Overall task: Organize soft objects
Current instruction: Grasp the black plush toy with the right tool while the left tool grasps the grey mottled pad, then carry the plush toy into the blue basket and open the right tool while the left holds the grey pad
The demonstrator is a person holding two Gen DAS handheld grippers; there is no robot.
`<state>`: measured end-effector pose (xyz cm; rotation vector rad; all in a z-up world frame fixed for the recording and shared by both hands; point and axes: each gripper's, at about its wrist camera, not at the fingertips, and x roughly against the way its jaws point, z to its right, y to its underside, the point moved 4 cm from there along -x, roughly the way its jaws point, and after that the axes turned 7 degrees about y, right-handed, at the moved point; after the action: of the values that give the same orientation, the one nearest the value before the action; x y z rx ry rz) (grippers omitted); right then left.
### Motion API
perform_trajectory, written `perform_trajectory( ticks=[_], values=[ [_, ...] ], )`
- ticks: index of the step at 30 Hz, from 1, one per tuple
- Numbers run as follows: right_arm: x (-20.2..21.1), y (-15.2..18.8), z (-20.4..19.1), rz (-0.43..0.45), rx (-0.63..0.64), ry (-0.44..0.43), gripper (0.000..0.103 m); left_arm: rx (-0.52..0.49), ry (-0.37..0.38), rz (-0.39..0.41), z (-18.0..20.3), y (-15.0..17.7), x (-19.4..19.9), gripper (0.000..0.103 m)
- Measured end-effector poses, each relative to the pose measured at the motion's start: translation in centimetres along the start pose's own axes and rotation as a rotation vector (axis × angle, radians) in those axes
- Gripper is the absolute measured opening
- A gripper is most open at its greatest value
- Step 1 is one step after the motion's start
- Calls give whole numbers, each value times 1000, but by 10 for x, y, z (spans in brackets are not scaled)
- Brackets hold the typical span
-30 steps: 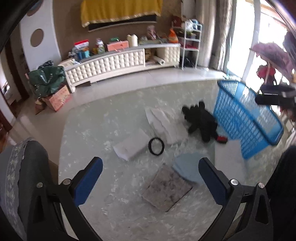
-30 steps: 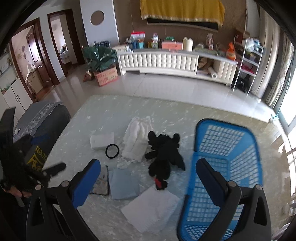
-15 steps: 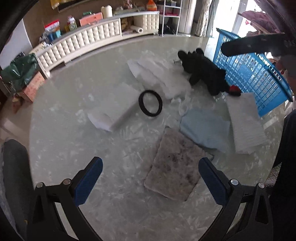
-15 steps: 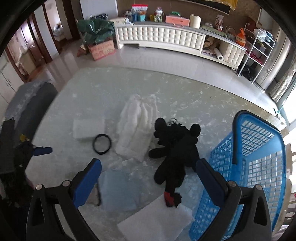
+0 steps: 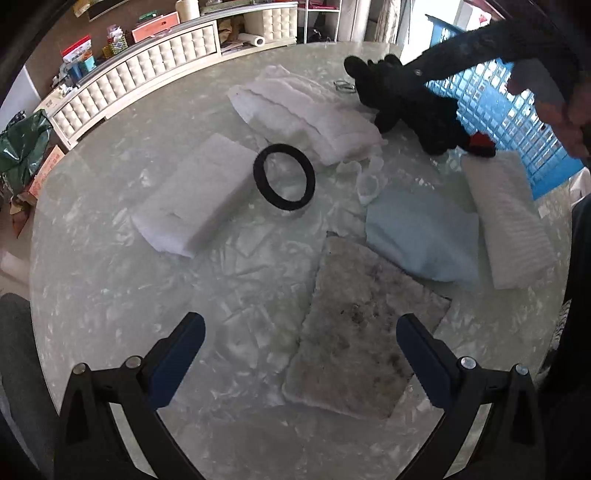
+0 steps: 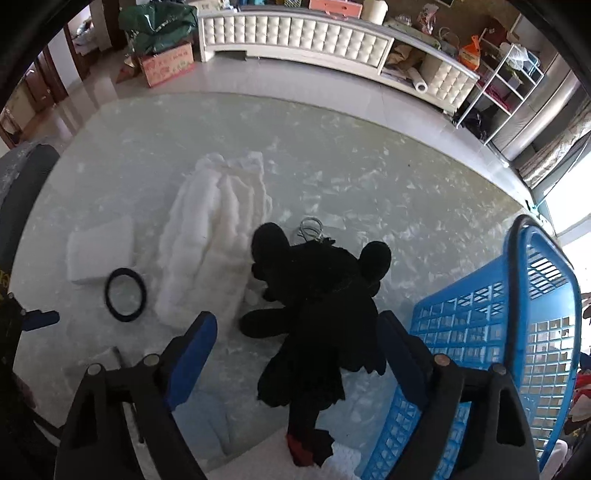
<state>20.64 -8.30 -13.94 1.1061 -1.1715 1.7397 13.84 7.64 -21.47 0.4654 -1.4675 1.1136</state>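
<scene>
Left tongs: your left tongs [image 5: 301, 345] are spread wide and hold nothing; they hang over the near part of the table, above the grey mat [image 5: 364, 332].
Right tongs: your right tongs [image 6: 299, 341] are spread too, with the black plush toy [image 6: 321, 314] lying between the blue fingers [image 6: 192, 350]; you cannot tell whether they touch it.
Table: a round, pale marbled table [image 5: 110, 295] carries everything.
Room: beyond it, at 12 o'clock, a long white tufted cabinet [image 6: 295, 33] runs along the wall, with a white wire rack [image 6: 506, 77] at 1 o'clock and a green bag on a cardboard box [image 6: 166, 37] at 11 o'clock.
Soft objects, left view: a folded white pad [image 5: 195, 192] at 10 o'clock, a black ring [image 5: 284, 177] touching its edge, a white fluffy cloth [image 5: 303, 110] at 12 o'clock, a light blue cloth [image 5: 421, 236] and a white ribbed towel [image 5: 509, 218] at 2 o'clock.
Plush toy: it lies just beside the fluffy cloth and close against the basket.
Basket: the blue lattice basket [image 6: 517, 332] sits at 3 o'clock in the right view; the part you can see holds nothing.
</scene>
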Motion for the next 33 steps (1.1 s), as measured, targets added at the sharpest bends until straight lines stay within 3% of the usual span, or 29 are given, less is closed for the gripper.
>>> perform_trajectory(
  ticks=[3, 11, 13, 15, 18, 21, 31, 33],
  values=[
    [-5, -5, 3, -25, 11, 18, 87, -7, 13, -10, 4, -2, -3, 101],
    [-20, -2, 19, -120, -65, -49, 86, -27, 45, -20, 18, -5, -12, 73],
    [-23, -1, 19, -144, -83, -87, 84, -32, 65, -8, 22, -5, -9, 51],
    [-22, 1, 26, -150, -106, -119, 80, -33, 88, 0, 24, -6, -7, 35],
    [-14, 3, 30, -137, -117, -155, 59, 2, 105, -3, 19, -7, -6, 20],
    [-7, 7, 30, -150, -118, -194, 50, 46, 110, -1, 13, -5, -6, 5],
    [15, 29, 16, -97, -127, -201, 46, 45, 117, 30, 15, 2, 14, 4],
    [37, 33, 13, -75, -123, -202, 46, 52, 108, 41, 15, 2, 24, 4]
  ],
)
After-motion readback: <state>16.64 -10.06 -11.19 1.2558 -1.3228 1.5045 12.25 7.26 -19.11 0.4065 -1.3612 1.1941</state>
